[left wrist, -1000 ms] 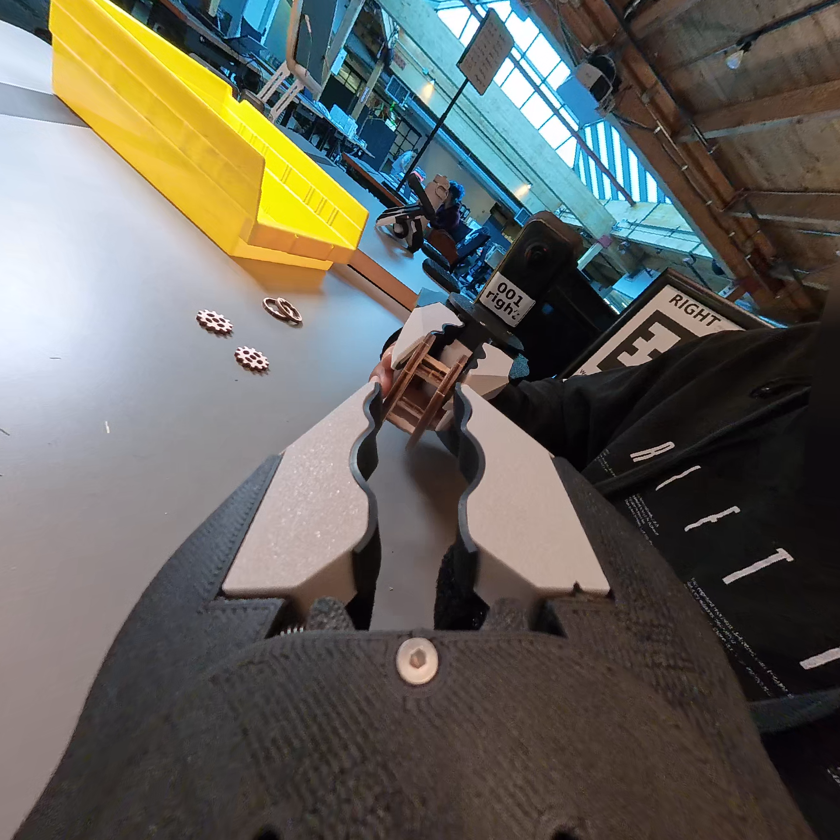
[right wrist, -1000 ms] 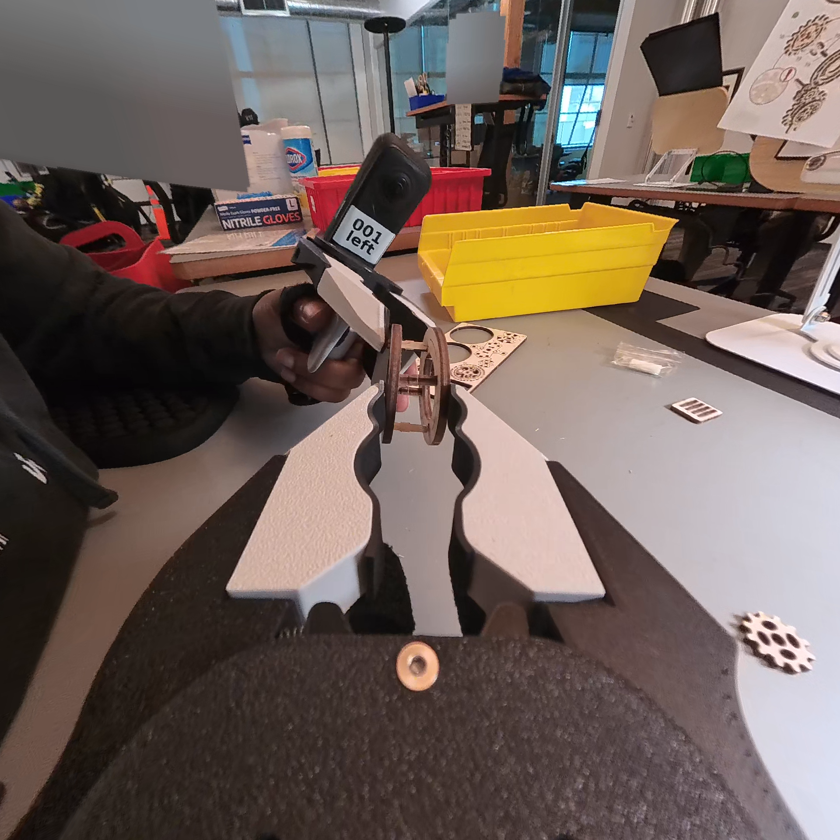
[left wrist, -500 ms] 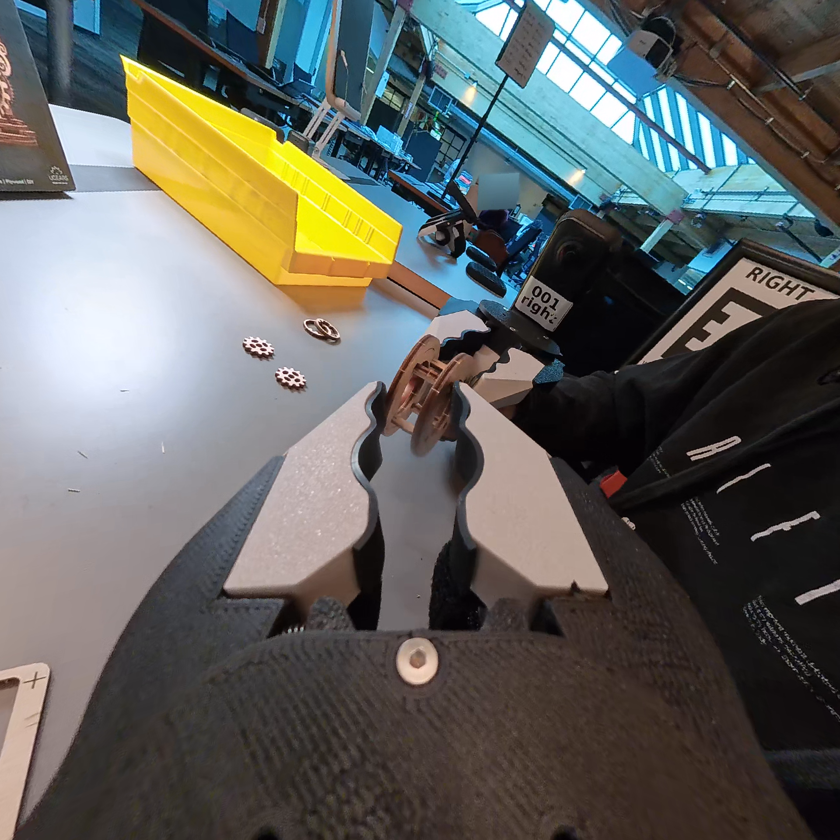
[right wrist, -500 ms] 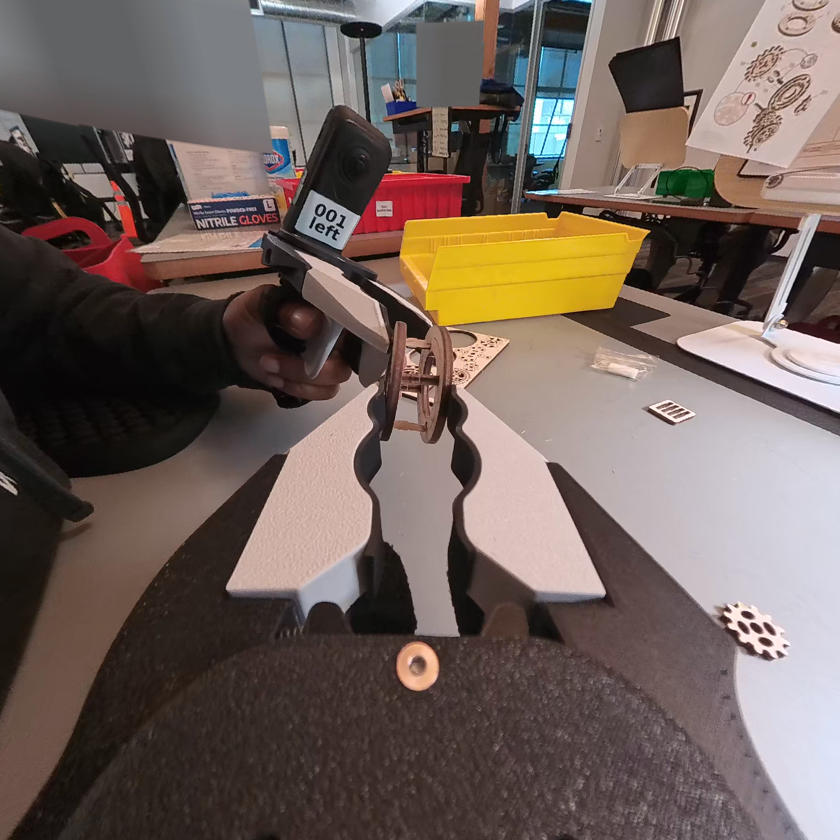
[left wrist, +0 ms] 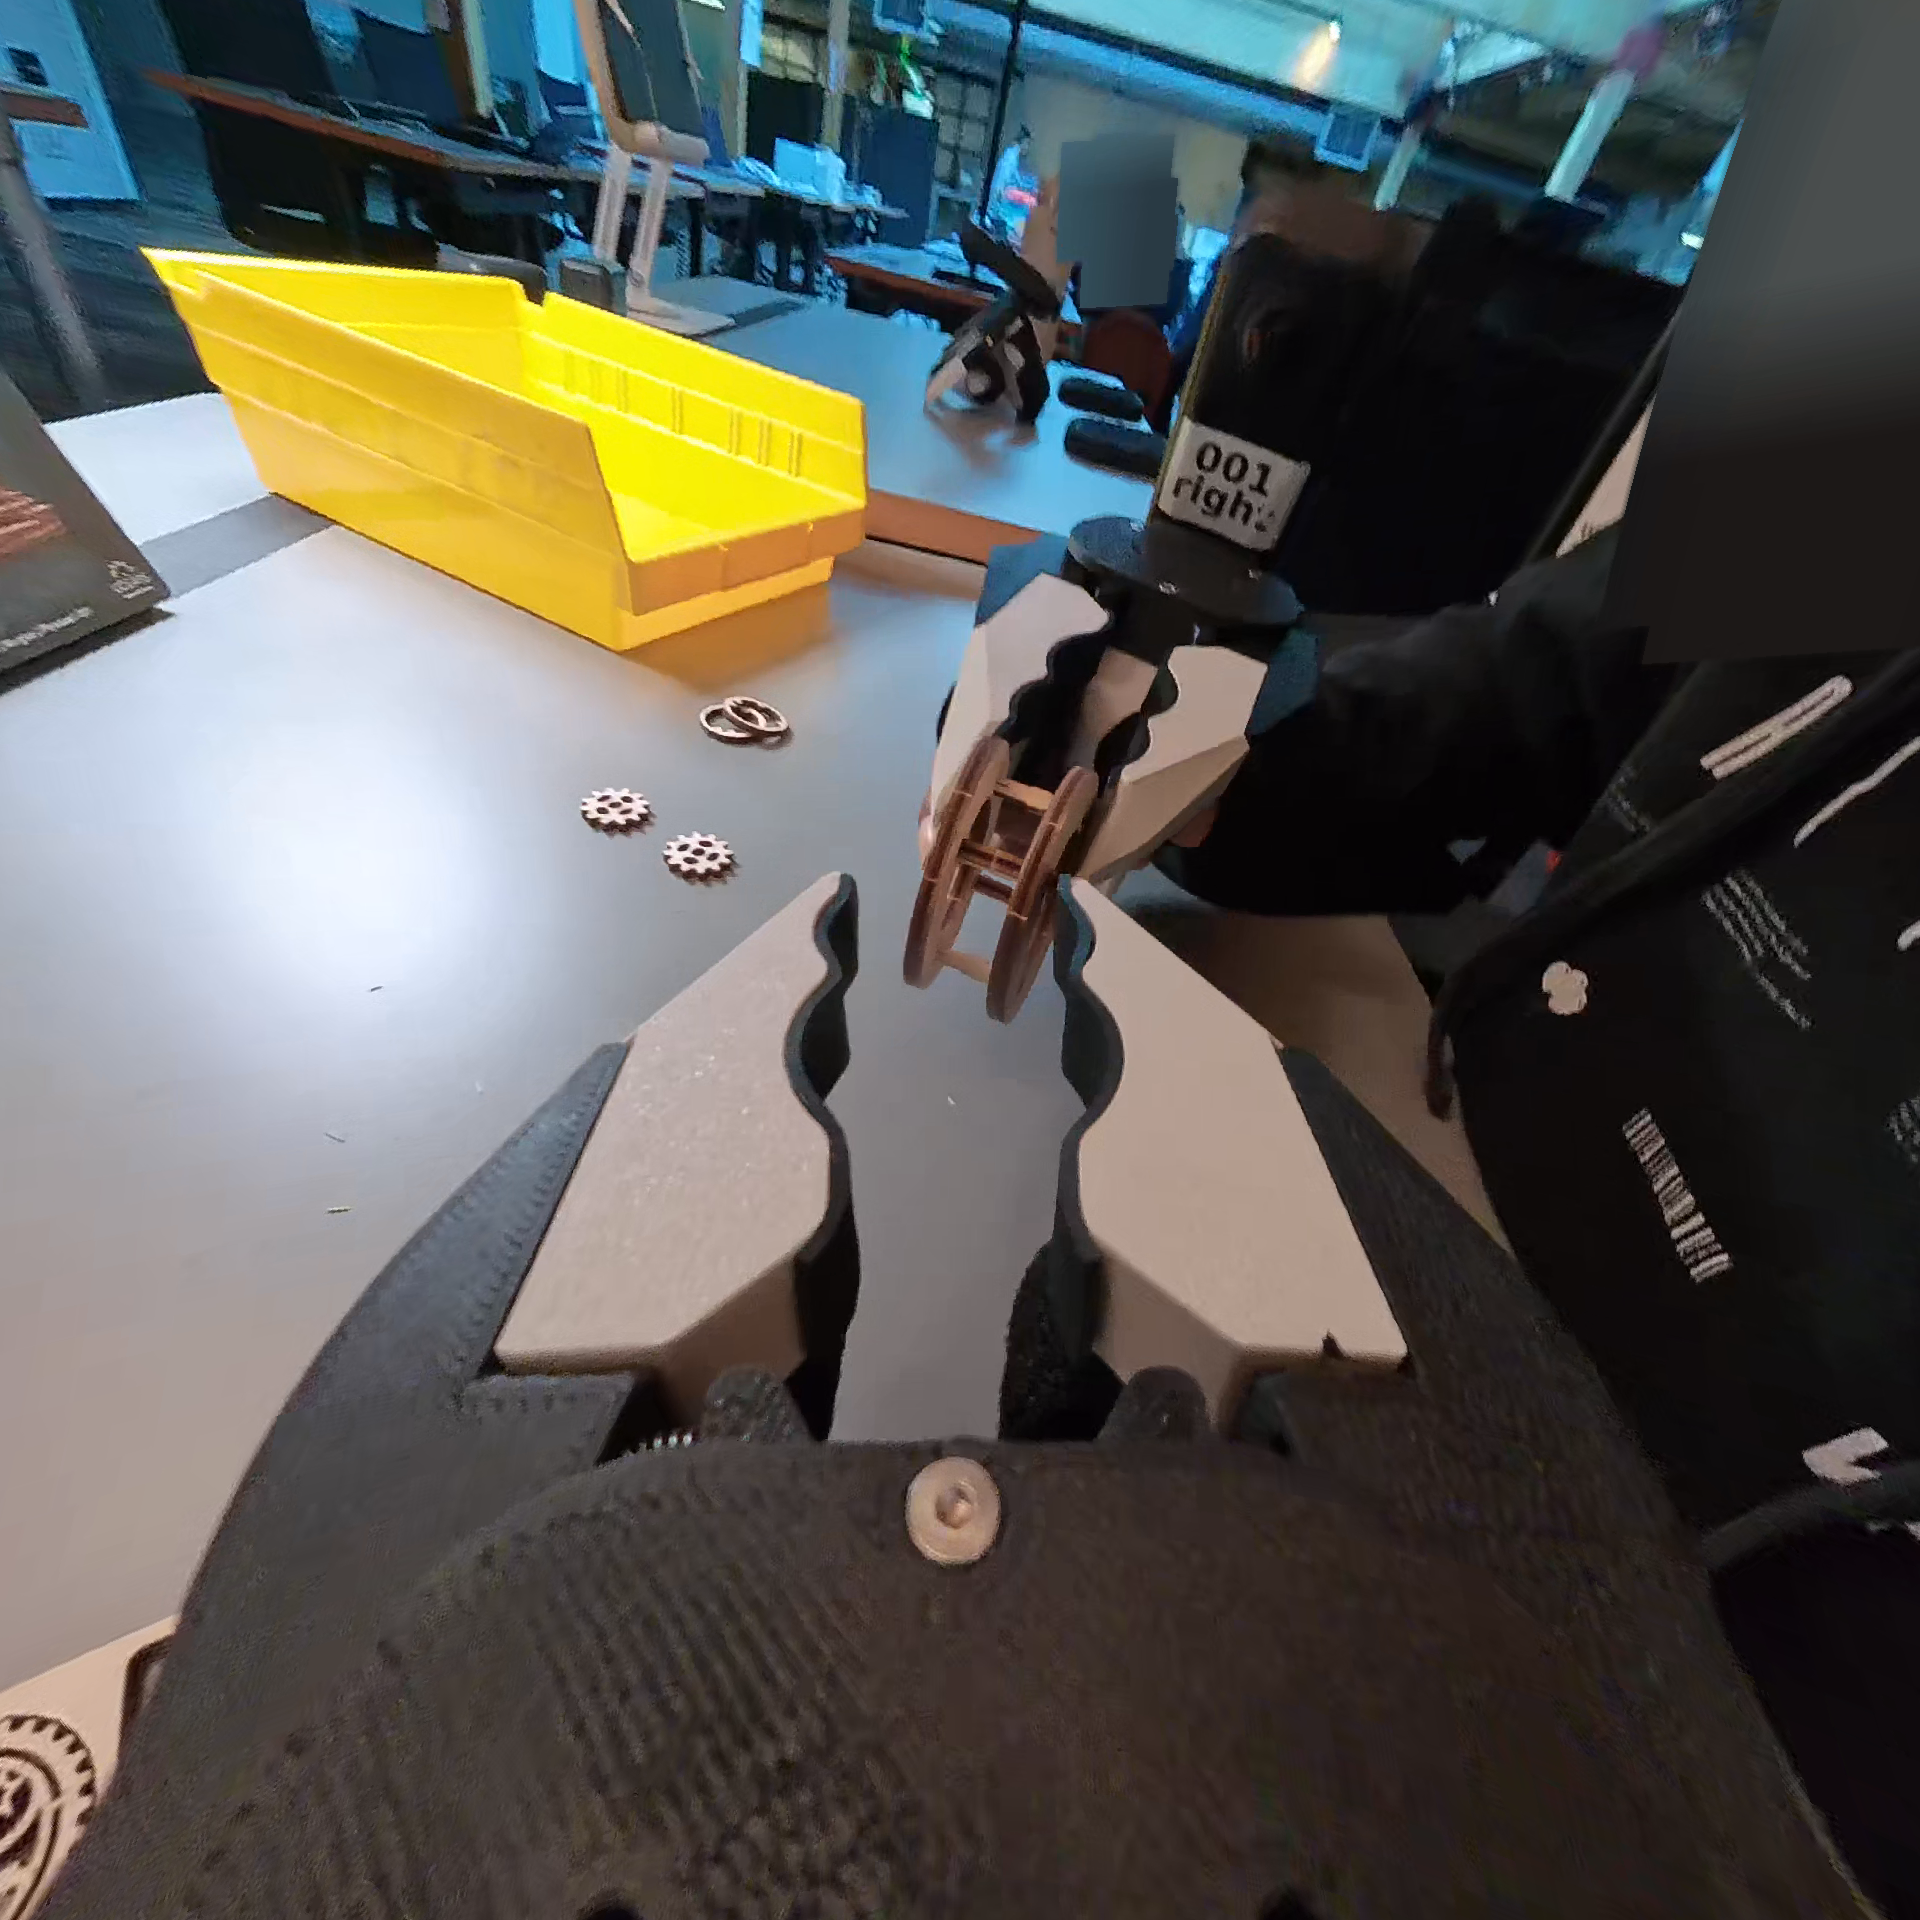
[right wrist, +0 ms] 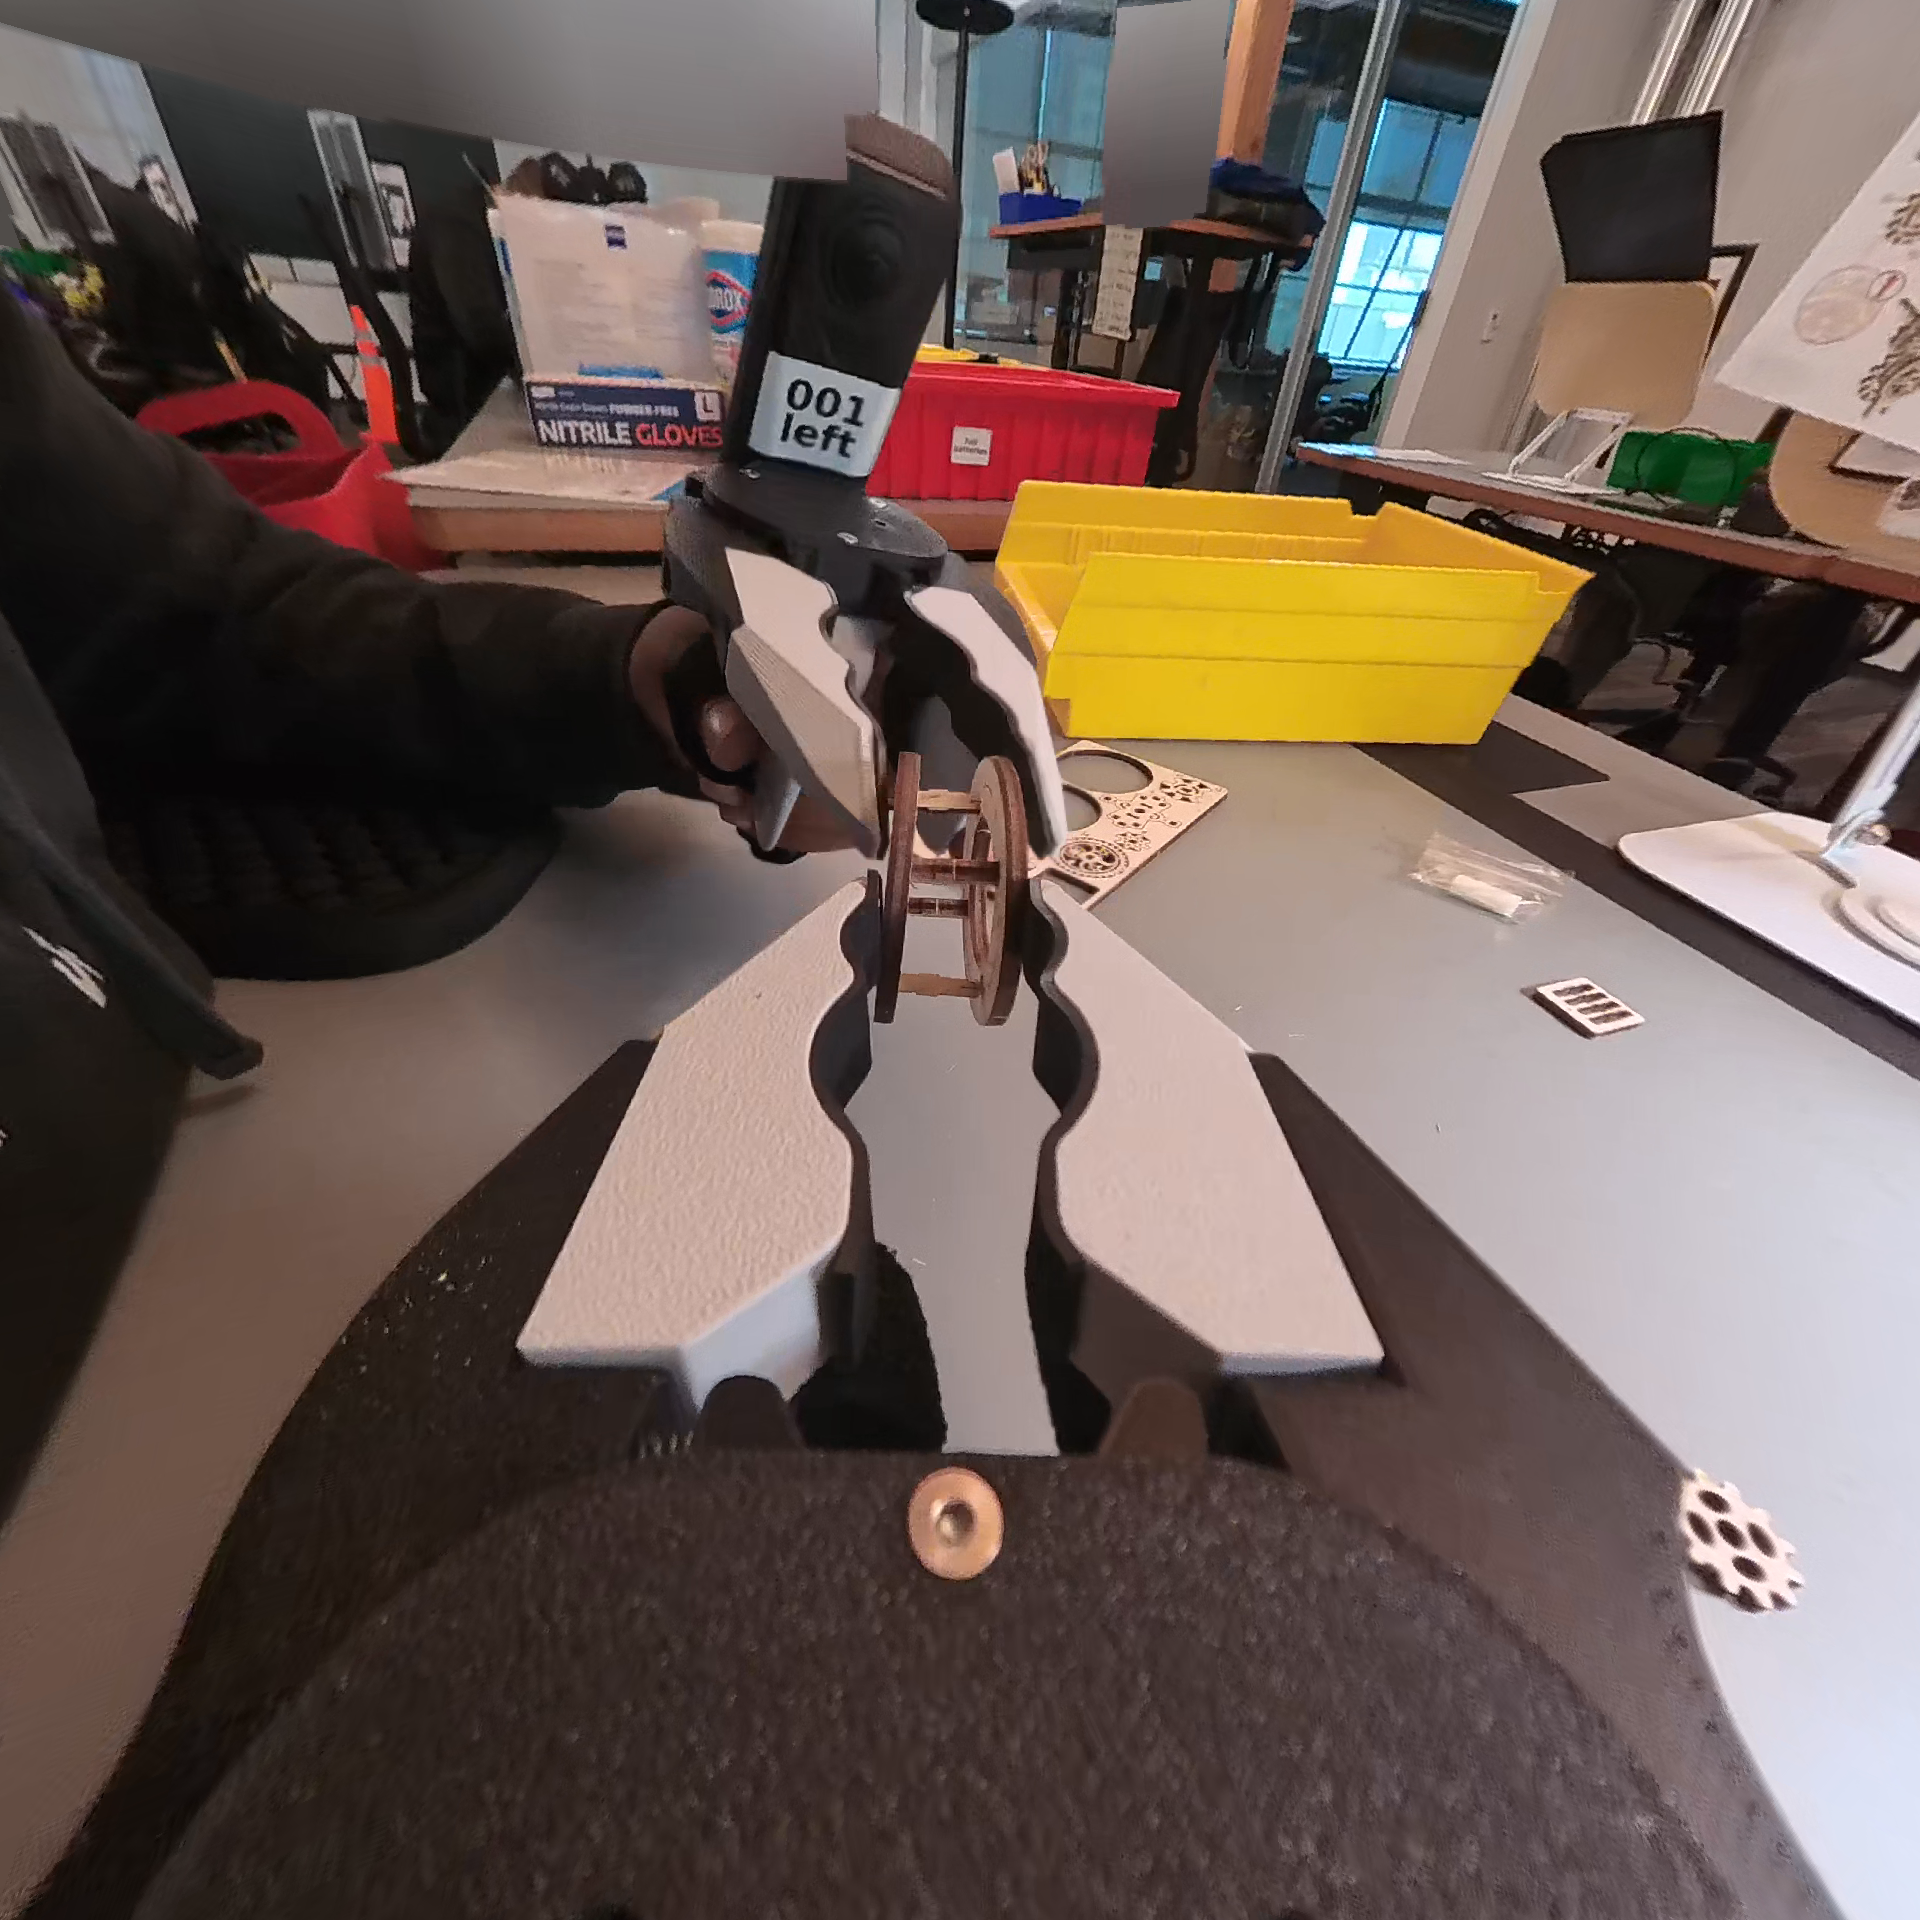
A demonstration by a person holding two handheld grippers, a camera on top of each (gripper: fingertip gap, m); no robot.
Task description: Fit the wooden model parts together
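Presently the right gripper (right wrist: pixel 951 914) clamps the wooden spool (right wrist: pixel 948 894); the left gripper (left wrist: pixel 951 925) stands spread around it. Uneven squeezing could, in judgement, pop its thin rungs loose.

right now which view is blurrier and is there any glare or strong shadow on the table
Left wrist view: the background hall is smeared and blue-tinted, the wooden spool stays sharp, a soft sheen lies on the table, and the yellow bin casts an orange-tinted shadow. Right wrist view: sharper overall with even light, wide-angle bending at the edges, and the near gear slightly soft.
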